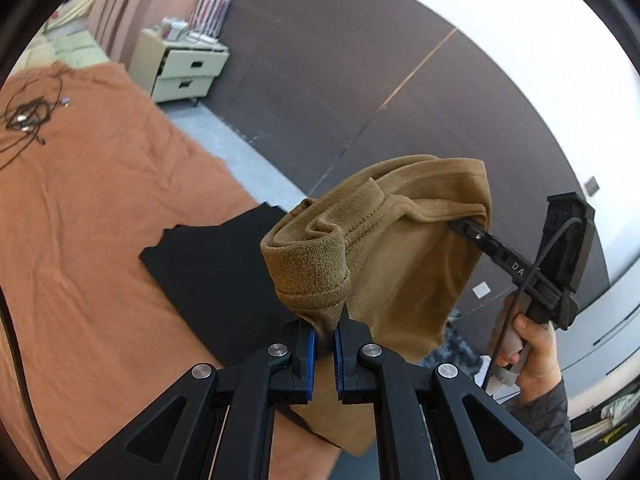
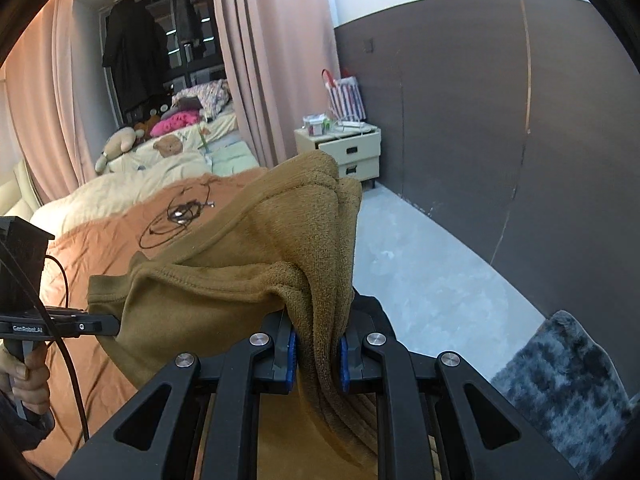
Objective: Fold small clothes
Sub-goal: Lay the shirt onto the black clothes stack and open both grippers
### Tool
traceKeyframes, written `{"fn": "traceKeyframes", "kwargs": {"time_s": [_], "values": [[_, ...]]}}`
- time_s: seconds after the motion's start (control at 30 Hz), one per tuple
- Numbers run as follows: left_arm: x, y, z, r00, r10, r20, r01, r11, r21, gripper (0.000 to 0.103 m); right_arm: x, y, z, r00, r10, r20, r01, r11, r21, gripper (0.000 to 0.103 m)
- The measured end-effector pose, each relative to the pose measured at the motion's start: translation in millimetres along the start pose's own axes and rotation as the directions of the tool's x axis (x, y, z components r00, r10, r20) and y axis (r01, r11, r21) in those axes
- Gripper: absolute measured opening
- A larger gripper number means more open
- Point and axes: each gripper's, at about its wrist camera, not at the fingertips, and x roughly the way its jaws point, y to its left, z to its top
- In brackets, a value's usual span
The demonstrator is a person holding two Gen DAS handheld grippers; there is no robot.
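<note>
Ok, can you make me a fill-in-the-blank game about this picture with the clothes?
1. Both tools pinch a garment whose colour is ____.
2. The bedspread is coloured ____.
3. The folded cloth lying on the bedspread is ____.
4. The nightstand has ____ drawers.

Missing words: brown; orange; black; two

1. Garment (image 1: 404, 248): tan-brown throughout, ribbed cuff included.
2. Bedspread (image 1: 100, 200): rust orange, plain.
3. Folded cloth (image 1: 208, 264) on the bedspread: solid black.
4. Left gripper (image 1: 325, 346) and right gripper (image 2: 319, 356): black frames with blue finger pads and silver pivot pins.
5. Nightstand (image 2: 352, 152): pale cream (dark handle slots).
6. Gift bag (image 2: 347, 98): red, white and blue stripes.
7. Curtains (image 2: 264, 60): dusty pink.
8. Rug (image 2: 568, 384): mottled blue-grey.
9. Wall panelling (image 2: 460, 100): dark grey-brown.
</note>
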Motion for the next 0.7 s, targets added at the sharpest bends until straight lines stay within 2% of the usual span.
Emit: {"fn": "traceKeyframes", "kwargs": {"time_s": [0.17,0.3,0.37,0.4,0.43,0.5,0.6,0.7], "values": [[22.7,34.1,10.8,1.000,0.022,-0.018,-0.022,0.999,-0.027,0.007,39.8,44.2,2.8,0.999,-0.006,-0.045,0.005,1.000,-0.020,0.012],[43.1,62.0,15.3,0.999,0.040,-0.022,-0.041,0.996,-0.073,0.008,68.3,61.0,3.5,0.997,-0.027,-0.076,0.025,0.999,-0.027,0.013],[58.0,79.1,16.1,0.991,0.130,-0.044,-0.134,0.987,-0.091,0.016,88.6,73.7,3.7,0.988,-0.106,-0.111,0.100,0.993,-0.054,0.022],[65.8,89.5,15.1,0.983,0.168,-0.072,-0.175,0.978,-0.112,0.022,102.1,84.3,3.6,0.973,-0.178,-0.150,0.169,0.983,-0.065,0.032],[68.5,95.6,14.3,0.978,0.190,-0.088,-0.200,0.971,-0.128,0.025,107.4,83.0,5.3,0.966,-0.203,-0.159,0.195,0.979,-0.066,0.033],[68.0,108.4,11.0,0.971,0.220,-0.095,-0.233,0.960,-0.154,0.025,105.7,87.5,5.5,0.969,-0.198,-0.146,0.196,0.980,-0.033,0.034],[67.4,112.2,8.2,0.970,0.229,-0.081,-0.238,0.964,-0.119,0.030,97.1,89.6,0.1,0.968,-0.194,-0.157,0.200,0.979,0.022,0.034],[73.5,120.1,5.7,0.968,0.224,-0.109,-0.237,0.963,-0.125,0.031,79.2,80.0,-15.1,0.967,-0.180,-0.182,0.194,0.979,0.059,0.034]]}}
